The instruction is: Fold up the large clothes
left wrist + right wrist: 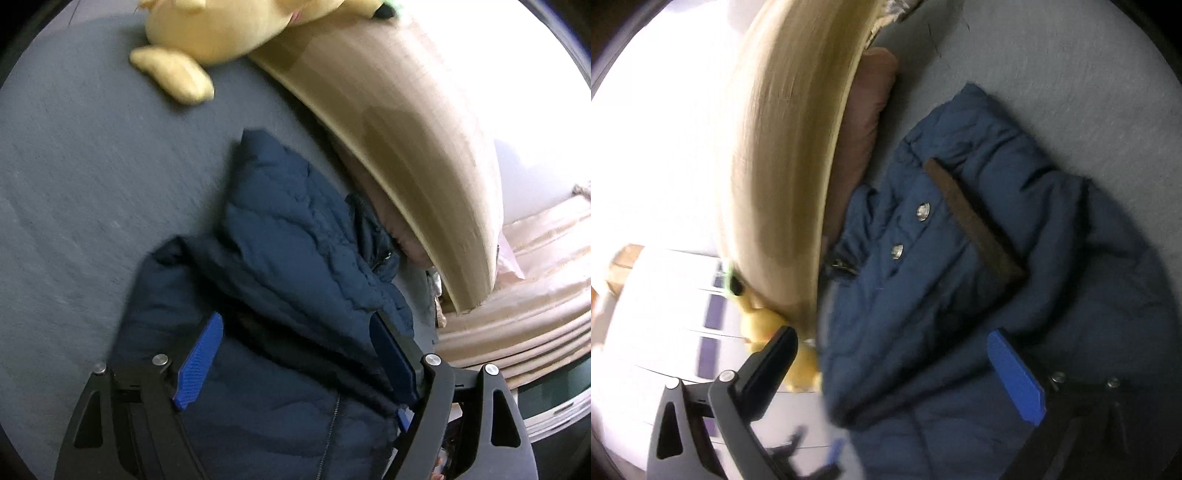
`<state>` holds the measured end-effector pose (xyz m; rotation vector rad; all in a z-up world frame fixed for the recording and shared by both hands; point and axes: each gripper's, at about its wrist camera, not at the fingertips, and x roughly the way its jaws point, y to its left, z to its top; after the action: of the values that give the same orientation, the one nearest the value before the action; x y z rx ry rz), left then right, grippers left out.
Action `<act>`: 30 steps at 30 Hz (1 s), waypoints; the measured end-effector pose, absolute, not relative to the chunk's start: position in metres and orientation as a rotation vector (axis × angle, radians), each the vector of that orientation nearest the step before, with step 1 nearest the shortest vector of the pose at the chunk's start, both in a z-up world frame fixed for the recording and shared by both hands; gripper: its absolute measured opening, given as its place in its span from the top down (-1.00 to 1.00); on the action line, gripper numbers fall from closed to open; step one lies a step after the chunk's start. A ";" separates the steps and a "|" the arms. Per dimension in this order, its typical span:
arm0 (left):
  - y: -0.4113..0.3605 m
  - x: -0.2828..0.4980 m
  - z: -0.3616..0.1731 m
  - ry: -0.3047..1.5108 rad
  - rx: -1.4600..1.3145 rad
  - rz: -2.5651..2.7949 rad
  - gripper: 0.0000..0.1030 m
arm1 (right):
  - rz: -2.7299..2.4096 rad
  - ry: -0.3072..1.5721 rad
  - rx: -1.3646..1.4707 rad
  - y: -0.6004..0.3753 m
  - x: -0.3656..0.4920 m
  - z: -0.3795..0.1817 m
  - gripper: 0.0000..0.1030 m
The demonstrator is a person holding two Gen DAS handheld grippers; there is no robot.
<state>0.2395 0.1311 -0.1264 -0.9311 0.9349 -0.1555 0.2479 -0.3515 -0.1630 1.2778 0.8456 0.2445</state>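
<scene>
A dark blue puffer jacket (288,240) lies crumpled on the grey bed sheet (74,166), close to a wooden board. The left gripper (295,354) hovers low over it, with the jaws wide apart and the jacket's bulk and zipper (328,435) between the blue pads (201,354). Neither pad visibly presses the cloth. In the right wrist view the jacket (960,240) shows two metal snaps (922,212) and a brown strip (971,221). The right gripper (897,373) straddles the jacket's near edge, fully open and gripping nothing.
A yellow plush toy (207,33) rests at the far end of the sheet, against the curved wooden board (406,147). A brownish pillow (871,122) is wedged between board (783,166) and jacket. Bare grey sheet (1071,74) stretches beyond the jacket.
</scene>
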 end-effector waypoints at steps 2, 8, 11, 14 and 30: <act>0.127 0.247 -0.133 0.953 -0.959 -0.144 -0.59 | 0.202 0.870 1.294 -0.355 0.255 -0.171 -1.00; 0.124 0.262 -0.136 0.977 -0.894 -0.055 0.74 | 0.143 0.967 1.149 -0.355 0.265 -0.173 0.74; 0.130 0.264 -0.137 0.970 -0.906 -0.047 0.88 | 0.138 0.945 0.964 -0.344 0.268 -0.144 0.79; 0.124 0.255 -0.115 0.878 -0.800 -0.052 0.90 | 0.184 0.809 0.762 -0.327 0.260 -0.082 0.81; 0.154 0.233 -0.081 0.782 -0.689 0.112 -0.17 | 0.174 0.880 0.855 -0.369 0.225 -0.138 -0.63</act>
<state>0.2330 0.1541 -0.0815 -0.6887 0.7821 0.1121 0.2251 -0.3690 -0.1379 0.8548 0.8803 0.1737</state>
